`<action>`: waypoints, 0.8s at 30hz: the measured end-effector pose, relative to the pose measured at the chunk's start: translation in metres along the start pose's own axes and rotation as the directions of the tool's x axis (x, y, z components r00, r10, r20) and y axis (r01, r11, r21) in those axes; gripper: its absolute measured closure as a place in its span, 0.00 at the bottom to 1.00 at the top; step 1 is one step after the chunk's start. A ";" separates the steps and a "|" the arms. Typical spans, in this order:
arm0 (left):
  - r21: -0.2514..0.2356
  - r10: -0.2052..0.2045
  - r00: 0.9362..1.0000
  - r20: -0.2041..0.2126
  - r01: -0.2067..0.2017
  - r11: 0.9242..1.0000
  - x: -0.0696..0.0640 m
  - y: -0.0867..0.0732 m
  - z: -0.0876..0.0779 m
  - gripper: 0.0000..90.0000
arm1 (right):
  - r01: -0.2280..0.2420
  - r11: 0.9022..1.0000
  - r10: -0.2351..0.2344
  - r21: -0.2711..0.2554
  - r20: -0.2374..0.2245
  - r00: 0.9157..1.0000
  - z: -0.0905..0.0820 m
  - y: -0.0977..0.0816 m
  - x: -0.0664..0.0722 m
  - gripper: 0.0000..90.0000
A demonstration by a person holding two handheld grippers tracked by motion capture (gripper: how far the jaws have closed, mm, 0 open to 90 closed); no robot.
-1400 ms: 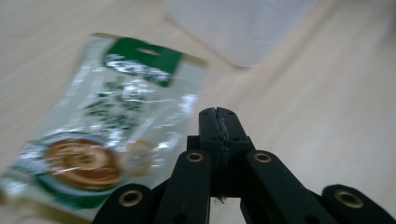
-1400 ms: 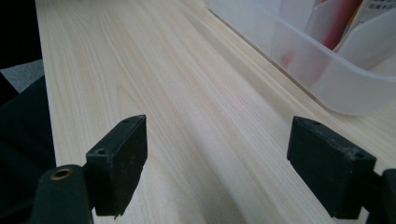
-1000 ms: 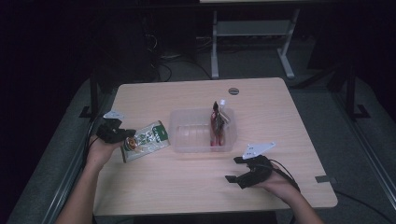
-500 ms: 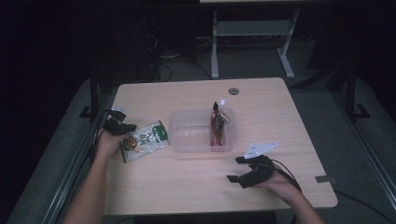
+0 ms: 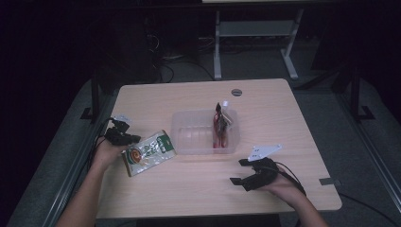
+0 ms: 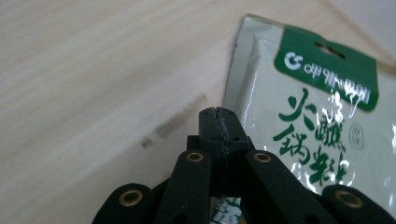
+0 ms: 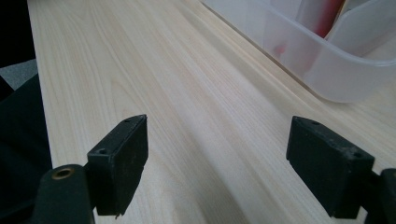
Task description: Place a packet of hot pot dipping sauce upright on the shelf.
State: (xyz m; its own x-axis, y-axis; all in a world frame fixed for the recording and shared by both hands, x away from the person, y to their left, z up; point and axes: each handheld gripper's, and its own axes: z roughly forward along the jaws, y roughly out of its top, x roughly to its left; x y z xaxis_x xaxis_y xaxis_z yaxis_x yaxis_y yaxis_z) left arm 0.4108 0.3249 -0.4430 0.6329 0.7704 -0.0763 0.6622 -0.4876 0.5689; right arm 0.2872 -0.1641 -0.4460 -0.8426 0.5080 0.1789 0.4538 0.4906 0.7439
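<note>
Two grippers are on the counter (image 5: 283,109). The left gripper (image 6: 218,122) has its jaws pressed flat together with nothing between the tips; in its own view they sit over the near left edge of a green-and-silver snack pouch (image 6: 308,121), whose printed green header and hang slot are legible there. The high view gives none of that print but places the left gripper (image 5: 124,138) at the counter's left edge, just beside the pouch (image 5: 148,152), which lies flat and tilted, apart from the tub.

The right gripper (image 7: 217,161) stands with jaws wide apart, bare wood between them. Its view looks low along the counter toward the wall of a clear plastic tub (image 7: 322,70), with something red blurred through the plastic. The high view shows the right gripper (image 5: 246,174) near the front right of the counter, a grey three-cornered plate on top, well apart from the tub (image 5: 189,137). From above, the tub sits mid-counter; a red-and-dark packet (image 5: 220,126) stands upright in its right end, the left part bare.

A small round grey disc (image 5: 236,92) lies near the far edge. Beyond the counter, a white metal frame (image 5: 255,42) stands on the dark floor. Nothing lies between the right gripper and the tub.
</note>
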 end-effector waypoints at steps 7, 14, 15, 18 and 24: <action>0.044 0.093 0.995 0.044 -0.095 0.995 -0.020 -0.006 -0.001 1.00 | 0.005 1.000 -0.005 0.001 -0.001 1.000 0.000 0.000 0.001 0.23; 0.055 0.125 0.986 0.112 -0.132 0.990 -0.048 -0.011 -0.004 1.00 | -0.003 1.000 0.003 -0.002 0.004 1.000 -0.001 0.000 0.000 0.23; 0.052 0.141 0.984 0.111 -0.147 0.988 -0.055 -0.012 -0.006 1.00 | 0.001 1.000 -0.001 -0.003 0.004 1.000 -0.001 0.000 0.000 0.23; 0.049 0.144 0.981 0.126 -0.151 0.987 -0.067 -0.015 -0.008 1.00 | 0.001 1.000 -0.001 -0.006 0.001 1.000 -0.001 0.000 0.001 0.23; 0.039 0.183 0.965 0.187 -0.193 0.980 -0.094 -0.022 -0.008 1.00 | 0.004 1.000 -0.004 -0.003 0.001 1.000 0.000 0.001 0.002 0.23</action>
State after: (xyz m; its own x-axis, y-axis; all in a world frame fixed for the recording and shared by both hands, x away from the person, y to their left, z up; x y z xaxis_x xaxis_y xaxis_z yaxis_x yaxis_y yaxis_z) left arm 0.3333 0.2662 -0.4414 0.8070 0.5777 -0.1229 0.5426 -0.6430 0.5405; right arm 0.2861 -0.1633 -0.4451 -0.8439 0.5069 0.1756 0.4498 0.4903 0.7465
